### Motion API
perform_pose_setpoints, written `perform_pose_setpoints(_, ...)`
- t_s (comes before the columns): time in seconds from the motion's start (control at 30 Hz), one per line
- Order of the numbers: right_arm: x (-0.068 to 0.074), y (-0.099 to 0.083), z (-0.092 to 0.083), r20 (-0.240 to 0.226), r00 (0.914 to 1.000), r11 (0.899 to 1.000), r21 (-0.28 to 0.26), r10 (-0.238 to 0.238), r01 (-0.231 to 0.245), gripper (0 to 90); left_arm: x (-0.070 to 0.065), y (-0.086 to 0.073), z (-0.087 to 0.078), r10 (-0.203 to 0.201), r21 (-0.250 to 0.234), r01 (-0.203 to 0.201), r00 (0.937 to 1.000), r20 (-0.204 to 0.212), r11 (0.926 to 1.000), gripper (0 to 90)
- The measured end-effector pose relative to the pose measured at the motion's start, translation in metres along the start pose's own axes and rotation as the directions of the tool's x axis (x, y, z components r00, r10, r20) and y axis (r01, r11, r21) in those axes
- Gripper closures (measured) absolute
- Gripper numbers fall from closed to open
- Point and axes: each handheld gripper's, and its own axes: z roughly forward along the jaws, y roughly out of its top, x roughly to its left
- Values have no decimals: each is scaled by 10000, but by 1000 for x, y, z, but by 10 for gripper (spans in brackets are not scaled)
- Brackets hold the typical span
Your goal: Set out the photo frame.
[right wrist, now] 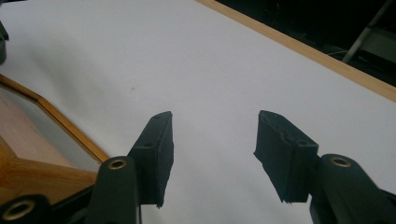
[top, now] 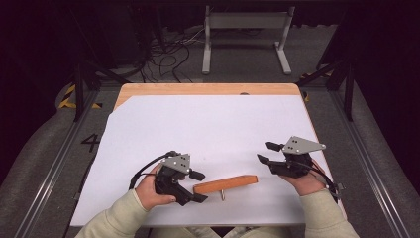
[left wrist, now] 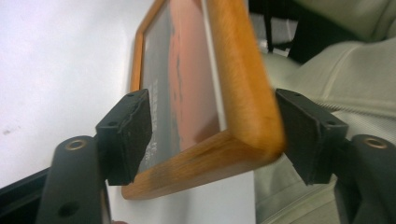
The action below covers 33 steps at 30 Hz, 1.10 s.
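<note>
High view: wooden picture frame (top: 226, 184) stands on edge on the white table (top: 208, 124), lower centre, a small metal stand under it. Left tool (top: 199, 186) at lower left, jaws straddling the frame's left end. Right tool (top: 267, 152) at lower right, well apart from the frame.

Left gripper view: frame corner (left wrist: 205, 116) sits between the pads (left wrist: 128, 135); jaws wide, not clearly pressing.

Right gripper view: jaws parted, nothing between them; frame (right wrist: 37, 154) at lower left.
</note>
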Motion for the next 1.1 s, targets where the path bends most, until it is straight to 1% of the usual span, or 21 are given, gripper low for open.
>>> perform_pose_setpoints(0.1, 1, 0, 1, -30, 10000, 10000, 58, -3, 4, 475, -2, -1, -17, 22, -884, -24, 10000, -28, 9961, 295)
perform_pose_setpoints(0.2, 2, -1, 2, -89, 9999, 9998, 180, -52, 54, 497, -1, -2, -29, -21, -1458, -12, 9998, -219, 9893, 298)
perform_pose_setpoints(0.27, 4, -3, 2, -191, 9998, 9995, 315, -53, 59, 527, 1, -3, -37, -210, -1866, 108, 9984, -530, 9824, 301)
perform_pose_setpoints(0.3, 5, -4, 3, -258, 9996, 9991, 419, -91, 102, 546, 4, -4, -43, -385, -2127, 211, 9962, -779, 9769, 304)
perform_pose_setpoints(0.33, 7, -7, 3, -333, 9994, 9985, 543, -101, 119, 569, 6, -5, -47, -643, -2350, 369, 9918, -1100, 9713, 313)
perform_pose_setpoints(0.37, 8, -10, 3, -412, 9991, 9979, 629, -117, 143, 592, 8, -6, -50, -827, -2498, 463, 9871, -1373, 9672, 319)
perform_pose_setpoints(0.4, 9, -12, 3, -468, 9988, 9973, 722, -108, 142, 615, 11, -8, -53, -1008, -2615, 534, 9801, -1710, 9637, 320)
perform_pose_setpoints(0.43, 9, -14, 3, -540, 9985, 9965, 827, -112, 156, 638, 14, -9, -56, -1302, -2722, 699, 9689, -2105, 9597, 323)
perform_pose_setpoints(0.47, 9, -14, 3, -540, 9985, 9965, 827, -112, 156, 638, 14, -9, -56, -1302, -2722, 699, 9689, -2105, 9597, 324)
perform_pose_setpoints(0.53, 12, -18, 2, -749, 9968, 9938, 1056, -270, 349, 697, 20, -13, -60, -1794, -2978, 984, 9493, -2582, 9495, 322)
perform_pose_setpoints(0.57, 14, -19, 2, -836, 9961, 9926, 1152, -277, 373, 728, 23, -14, -61, -1962, -3053, 1079, 9412, -2752, 9461, 322)
perform_pose_setpoints(0.6, 15, -21, 1, -910, 9952, 9914, 1228, -346, 457, 764, 25, -15, -62, -2069, -3062, 1154, 9356, -2860, 9449, 322)
perform_pose_setpoints(0.63, 16, -21, 1, -943, 9947, 9903, 1285, -414, 534, 798, 28, -17, -61, -2197, -3019, 1261, 9283, -3000, 9449, 322)
perform_pose_setpoints(0.67, 17, -22, 0, -1020, 9933, 9878, 1402, -536, 677, 830, 30, -17, -60, -2318, -2890, 1367, 9164, -3264, 9475, 324)
perform_pose_setpoints(0.7, 18, -23, 0, -1119, 9921, 9861, 1487, -570, 735, 848, 34, -19, -58, -2337, -2705, 1384, 9027, -3612, 9527, 333)
perform_pose_setpoints(0.8, 20, -25, 1, -1425, 9877, 9805, 1752, -643, 891, 888, 40, -22, -55, -2349, -2428, 1412, 8774, -4183, 9598, 349)
perform_pose_setpoints(0.9, 24, -28, 3, -1785, 9818, 9729, 2074, -652, 1024, 900, 45, -26, -53, -2432, -2312, 1524, 8635, -4418, 9609, 358)
perform_pose_setpoints(1.0, 27, -32, 6, -2190, 9737, 9642, 2385, -625, 1155, 900, 49, -28, -53, -2430, -2222, 1542, 8539, -4603, 9627, 363)
perform_pose_setpoints(1.03, 28, -33, 7, -2286, 9716, 9617, 2472, -609, 1185, 900, 51, -29, -52, -2517, -2153, 1677, 8501, -4625, 9620, 365)
perform_pose_setpoints(1.07, 30, -34, 8, -2420, 9685, 9572, 2619, -585, 1232, 900, 52, -29, -52, -2502, -2074, 1694, 8458, -4713, 9635, 367)
perform_pose_setpoints(1.1, 31, -35, 10, -2542, 9654, 9543, 2697, -582, 1285, 900, 54, -30, -51, -2561, -2068, 1773, 8476, -4648, 9622, 367)
